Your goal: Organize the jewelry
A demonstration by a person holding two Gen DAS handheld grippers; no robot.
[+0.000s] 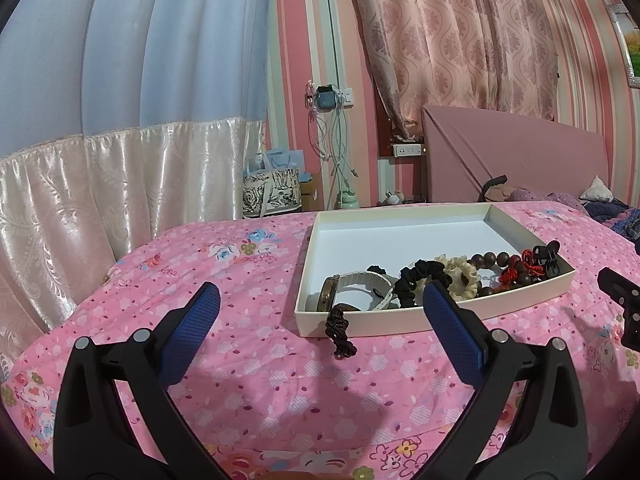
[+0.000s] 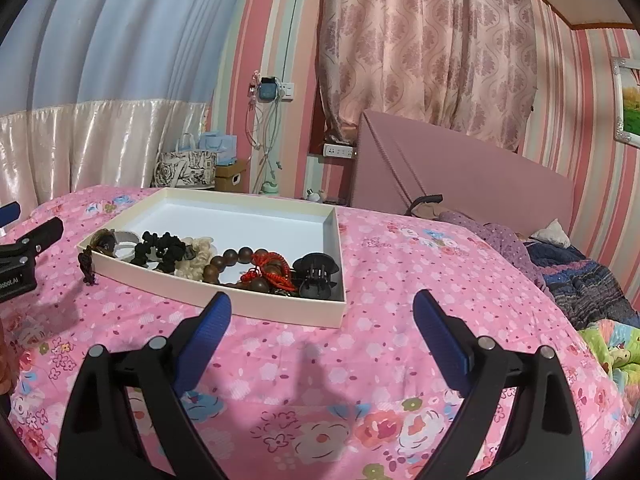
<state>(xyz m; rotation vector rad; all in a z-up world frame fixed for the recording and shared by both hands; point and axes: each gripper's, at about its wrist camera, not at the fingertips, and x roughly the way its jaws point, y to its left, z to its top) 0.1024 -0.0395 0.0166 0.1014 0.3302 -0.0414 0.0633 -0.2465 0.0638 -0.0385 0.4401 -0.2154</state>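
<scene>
While both grippers hang over the bed (image 1: 256,380), nothing is in either one. Bed is covered by a pink flowered sheet (image 2: 400,280); a pink headboard (image 2: 460,176) stands at its far end, with a rumpled dark blanket (image 2: 580,276) on the right side.

White shallow box (image 1: 436,322) sits flat on the sheet, roughly mid-bed. Far half of the box floor is bare; all the jewelry is bunched along the near wall.

Left gripper (image 1: 320,300): jaws spread wide, empty, blue pads facing each other, hovering short of the box's near left corner. Its right finger overlaps the box's near wall in the left wrist view; contact can't be confirmed.

Right gripper (image 2: 322,298): jaws spread wide, empty, above the sheet just in front of the box's near right corner. Not touching the box as far as the right wrist view shows.

Contents, left to right along the near wall:
- white strap (image 1: 370,282) curled in the left corner, with a brown ring (image 1: 329,294) beside it
- black scrunchie (image 1: 420,280)
- cream scrunchie (image 1: 464,276), touching the black one
- wooden bead bracelet (image 2: 228,262), with a red cord (image 2: 268,266) tangled over it
- black claw clip (image 2: 316,276) in the near right corner

One stray: a dark knotted tassel (image 1: 340,330) hangs over the near wall at the left corner, its end lying outside on the sheet.
</scene>
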